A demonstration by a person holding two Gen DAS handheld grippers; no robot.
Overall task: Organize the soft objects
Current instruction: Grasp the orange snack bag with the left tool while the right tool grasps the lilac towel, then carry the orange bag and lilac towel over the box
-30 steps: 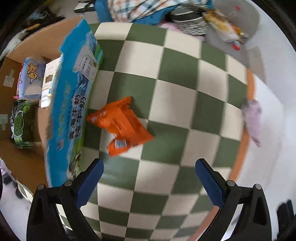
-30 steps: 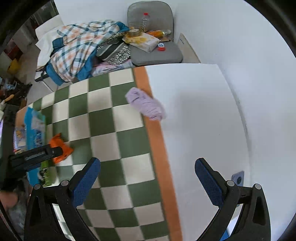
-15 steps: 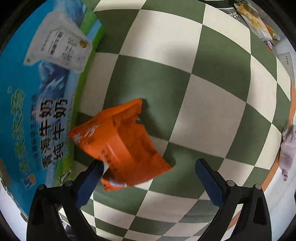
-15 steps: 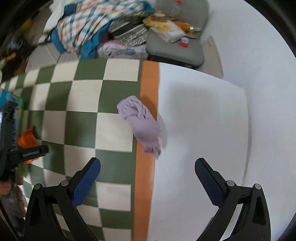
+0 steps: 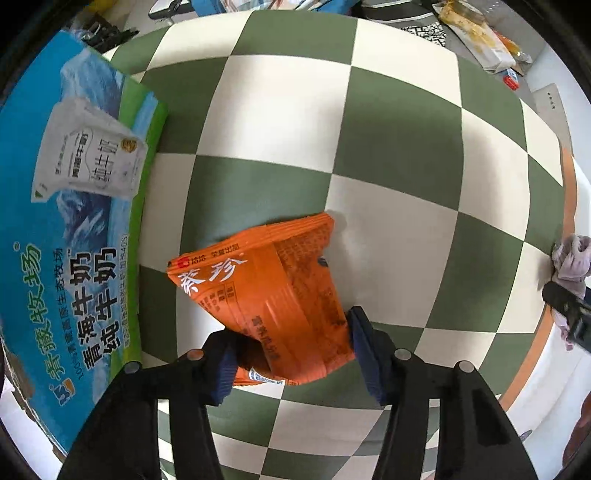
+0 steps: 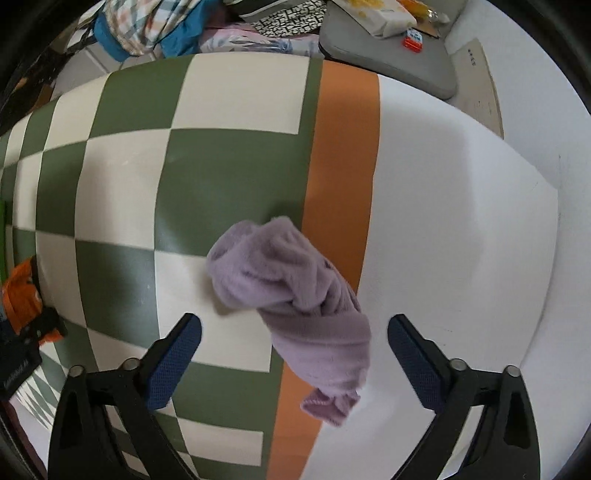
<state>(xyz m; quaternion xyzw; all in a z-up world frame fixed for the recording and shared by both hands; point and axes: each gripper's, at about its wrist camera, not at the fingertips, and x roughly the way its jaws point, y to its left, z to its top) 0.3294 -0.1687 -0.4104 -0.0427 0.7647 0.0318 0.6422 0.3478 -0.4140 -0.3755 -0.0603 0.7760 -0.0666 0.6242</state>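
Left gripper (image 5: 291, 350): pointing down at the checked mat (image 5: 399, 147); jaws have just been closing and now press both sides of the near end of the orange snack packet (image 5: 266, 295), which lies on the green and cream squares.

Blue milk carton box (image 5: 66, 236): lying just beside the packet, at the left of that view (printed face up, white pouch pictured on it).

Right gripper (image 6: 293, 347): jaws wide apart, having just narrowed a little; the pads stand clear of the lilac fleece cloth (image 6: 295, 295) that lies bunched between them, across the mat's orange border (image 6: 343, 147) and onto the white tabletop (image 6: 461, 229).

Farther off: grey seat cushion (image 6: 391, 59) carrying what look like small packets, partly cropped; heap of plaid and patterned clothing (image 6: 155, 26) beside it.
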